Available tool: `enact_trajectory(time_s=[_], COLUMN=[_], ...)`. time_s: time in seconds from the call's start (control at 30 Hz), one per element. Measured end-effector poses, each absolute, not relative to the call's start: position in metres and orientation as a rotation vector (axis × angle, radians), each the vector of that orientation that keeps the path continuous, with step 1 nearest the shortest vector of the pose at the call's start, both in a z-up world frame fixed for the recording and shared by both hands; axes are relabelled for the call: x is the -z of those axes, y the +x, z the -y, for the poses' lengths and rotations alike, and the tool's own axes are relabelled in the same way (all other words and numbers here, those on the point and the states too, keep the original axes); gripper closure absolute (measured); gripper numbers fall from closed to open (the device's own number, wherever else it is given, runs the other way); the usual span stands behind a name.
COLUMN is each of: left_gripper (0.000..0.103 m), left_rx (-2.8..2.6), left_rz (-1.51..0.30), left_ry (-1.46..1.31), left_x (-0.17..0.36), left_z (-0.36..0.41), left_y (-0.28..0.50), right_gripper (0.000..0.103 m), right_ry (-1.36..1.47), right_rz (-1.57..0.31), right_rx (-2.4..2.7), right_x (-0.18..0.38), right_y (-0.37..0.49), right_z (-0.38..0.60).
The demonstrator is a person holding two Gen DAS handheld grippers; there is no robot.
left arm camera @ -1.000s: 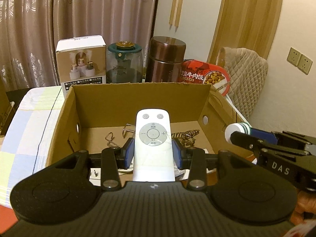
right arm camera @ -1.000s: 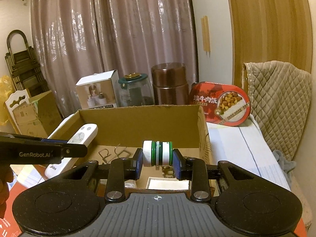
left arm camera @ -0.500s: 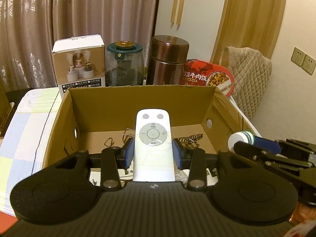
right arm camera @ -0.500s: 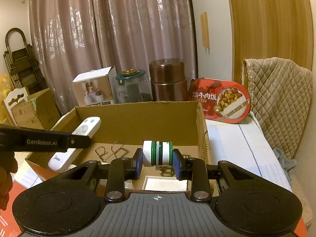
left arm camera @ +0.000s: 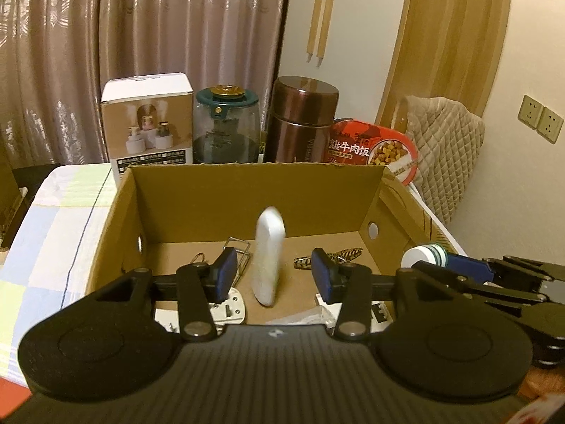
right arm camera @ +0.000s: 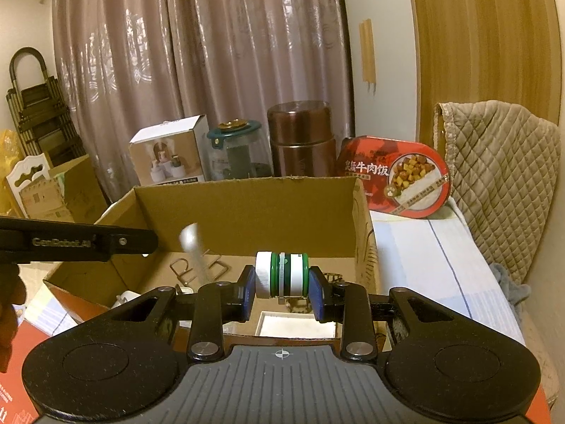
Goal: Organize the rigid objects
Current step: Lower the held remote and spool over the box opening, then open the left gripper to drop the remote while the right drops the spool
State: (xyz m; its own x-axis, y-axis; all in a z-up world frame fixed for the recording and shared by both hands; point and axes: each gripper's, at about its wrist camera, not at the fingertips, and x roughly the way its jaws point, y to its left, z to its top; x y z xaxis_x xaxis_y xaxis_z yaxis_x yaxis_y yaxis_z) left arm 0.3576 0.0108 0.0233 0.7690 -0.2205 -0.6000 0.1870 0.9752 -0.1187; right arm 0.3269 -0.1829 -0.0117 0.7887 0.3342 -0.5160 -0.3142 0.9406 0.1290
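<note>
Curtained bedroom corner, cardboard box [left arm camera: 247,190] ahead of both tools.
Left gripper [left arm camera: 272,275] released, jaws spread; blurred white remote [left arm camera: 269,258] on edge between them, over the box. Right gripper [right arm camera: 281,289] clamps a green-white jar [right arm camera: 281,274].

The cardboard box [left arm camera: 247,190] stood open-topped, giving access from above. Wire clips [left arm camera: 236,252], a white bracket [left arm camera: 227,305] and the blurred white remote [left arm camera: 269,256] cluttered its floor. A brown canister [left arm camera: 302,120] and glass jar [left arm camera: 226,127] blocked the far side.
</note>
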Motion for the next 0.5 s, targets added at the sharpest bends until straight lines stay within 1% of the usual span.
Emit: enact_trajectory(time_s=[0.5], left_gripper=[0.062], left_rx=[0.222], left_rz=[-0.671], left_ry=[-0.052], left_x=[-0.0155], left_z=[-0.0132], left_y=[0.3509], right_gripper=[0.075], right_ry=[0.040], right_rz=[-0.570], right_rx=[-0.339], right_x=[0.0160], right_y=[0.3284], right_z=[0.1846])
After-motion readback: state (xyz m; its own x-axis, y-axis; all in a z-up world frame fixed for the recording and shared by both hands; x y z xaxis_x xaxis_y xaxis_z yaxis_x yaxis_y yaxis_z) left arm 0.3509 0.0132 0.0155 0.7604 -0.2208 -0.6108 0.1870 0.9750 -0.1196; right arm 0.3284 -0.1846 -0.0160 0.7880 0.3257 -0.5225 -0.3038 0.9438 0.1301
